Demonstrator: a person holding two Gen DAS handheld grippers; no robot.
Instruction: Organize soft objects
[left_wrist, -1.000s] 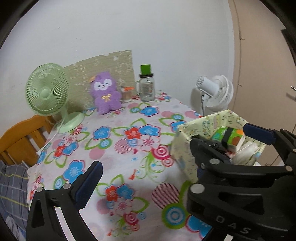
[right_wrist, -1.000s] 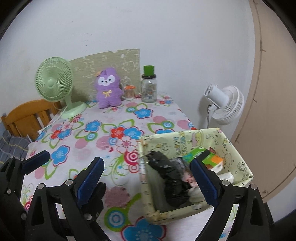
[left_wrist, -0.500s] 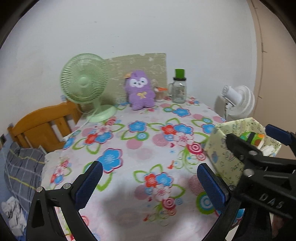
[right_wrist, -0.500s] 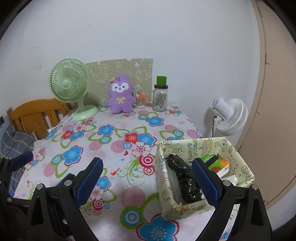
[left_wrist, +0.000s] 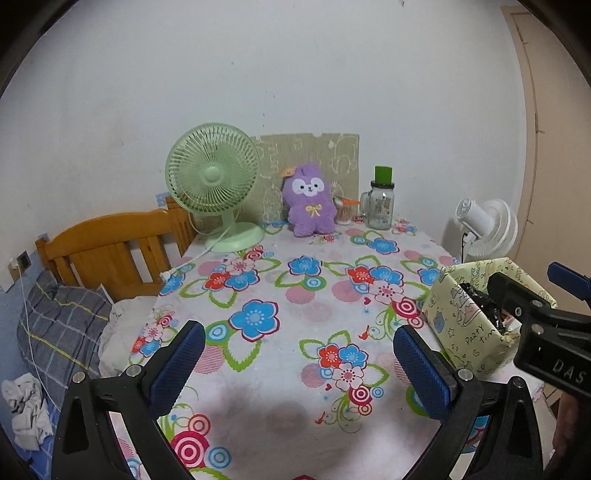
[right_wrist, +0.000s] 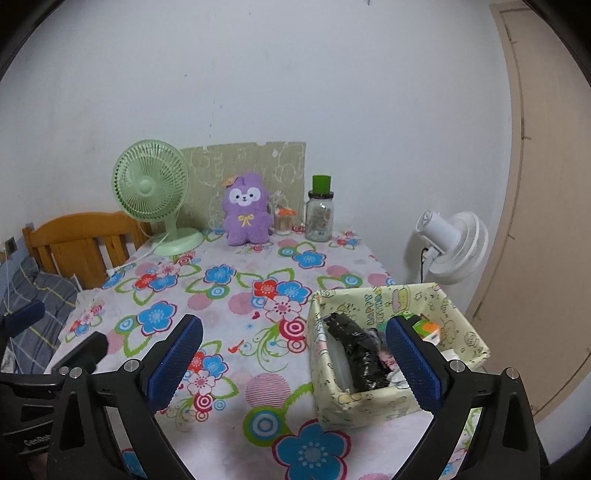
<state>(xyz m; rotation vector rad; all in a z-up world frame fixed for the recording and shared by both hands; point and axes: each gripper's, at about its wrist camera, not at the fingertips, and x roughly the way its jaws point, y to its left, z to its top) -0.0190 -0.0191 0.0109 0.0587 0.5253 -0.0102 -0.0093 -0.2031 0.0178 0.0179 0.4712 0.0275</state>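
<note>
A purple plush toy (left_wrist: 309, 201) (right_wrist: 246, 210) sits upright at the far end of the flowered table (left_wrist: 280, 295), against a cardboard panel. A pale yellow patterned box (right_wrist: 391, 347) (left_wrist: 476, 317) stands on the table's near right side and holds a black bundle (right_wrist: 356, 350) and a green-orange carton (right_wrist: 424, 326). My left gripper (left_wrist: 297, 360) hovers open over the near table with nothing between its fingers. My right gripper (right_wrist: 293, 356) is wide and its jaws are still opening, empty, with the right finger in front of the box.
A green desk fan (left_wrist: 214, 181) stands at the far left of the table, and a glass jar with a green lid (left_wrist: 380, 201) at the far right. A white fan (right_wrist: 452, 247) stands beyond the table's right edge. A wooden bed frame (left_wrist: 110, 247) and grey bedding (left_wrist: 55, 325) lie left.
Both grippers have pulled back and up from the table, so more of it shows. The left one swung left away from the box. The right one's jaws spread a little wider.
</note>
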